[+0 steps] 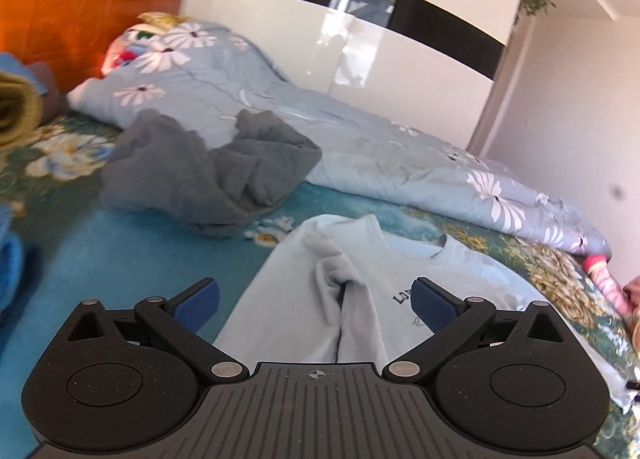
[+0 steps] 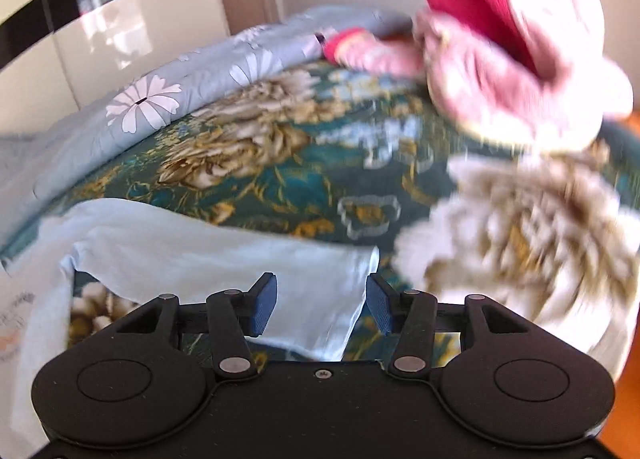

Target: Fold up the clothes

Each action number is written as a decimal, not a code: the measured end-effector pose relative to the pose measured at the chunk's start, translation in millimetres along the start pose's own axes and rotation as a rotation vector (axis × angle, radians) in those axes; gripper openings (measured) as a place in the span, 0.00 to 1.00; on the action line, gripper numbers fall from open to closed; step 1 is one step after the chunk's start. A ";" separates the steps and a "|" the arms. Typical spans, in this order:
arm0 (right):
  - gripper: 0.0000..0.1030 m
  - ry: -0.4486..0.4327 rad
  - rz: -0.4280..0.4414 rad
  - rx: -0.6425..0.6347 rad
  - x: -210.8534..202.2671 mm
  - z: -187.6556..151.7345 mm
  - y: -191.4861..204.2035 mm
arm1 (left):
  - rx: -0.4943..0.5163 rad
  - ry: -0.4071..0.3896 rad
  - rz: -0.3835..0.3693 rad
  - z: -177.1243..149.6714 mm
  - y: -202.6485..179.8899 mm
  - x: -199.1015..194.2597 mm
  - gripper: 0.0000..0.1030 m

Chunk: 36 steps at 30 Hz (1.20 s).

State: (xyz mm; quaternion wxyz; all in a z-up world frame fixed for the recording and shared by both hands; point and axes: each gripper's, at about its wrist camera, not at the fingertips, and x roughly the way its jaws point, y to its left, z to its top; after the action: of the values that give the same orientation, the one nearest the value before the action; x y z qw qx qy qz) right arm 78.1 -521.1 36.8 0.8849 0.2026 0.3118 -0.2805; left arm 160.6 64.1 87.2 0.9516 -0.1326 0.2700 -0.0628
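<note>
Left wrist view shows the bed [image 1: 120,243] with its teal flowered cover, and on it a long grey-blue quilt [image 1: 360,147] with white daisies. A crumpled grey garment [image 1: 208,175] lies just beside the quilt. The pale blue sweatshirt [image 1: 360,291] lies flat in front, one sleeve folded over its chest; black letters "LO" can be read, the rest is hidden. The left gripper [image 1: 316,303] is spread wide, holding nothing. The right gripper [image 2: 322,307] stands half apart above the sweatshirt's sleeve, pads not pressing.

Home bedroom: bed [image 1: 120,239] (floral sheet), quilt [image 1: 360,139], wardrobe [image 1: 360,39]
</note>
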 end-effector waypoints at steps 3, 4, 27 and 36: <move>0.47 0.018 -0.005 0.038 5.0 -13.9 5.9 | 0.007 -0.023 0.011 -0.9 4.8 -26.5 1.00; 0.47 0.022 0.001 0.049 6.3 -17.3 6.9 | 0.012 -0.025 0.021 -1.9 6.6 -33.6 1.00; 0.07 -0.043 -0.030 -0.027 29.0 30.4 -10.8 | -0.033 0.109 0.169 -30.0 43.9 -44.9 1.00; 0.33 -0.116 0.034 -0.160 -26.0 17.8 0.3 | 0.048 0.244 0.227 -72.6 52.0 -18.0 0.98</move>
State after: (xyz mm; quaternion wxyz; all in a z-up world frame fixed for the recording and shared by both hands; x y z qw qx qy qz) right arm 69.2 -520.8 67.1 0.9196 0.1198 0.2778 -0.2507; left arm 109.4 101.5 21.8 0.9156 -0.0696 0.3952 0.0232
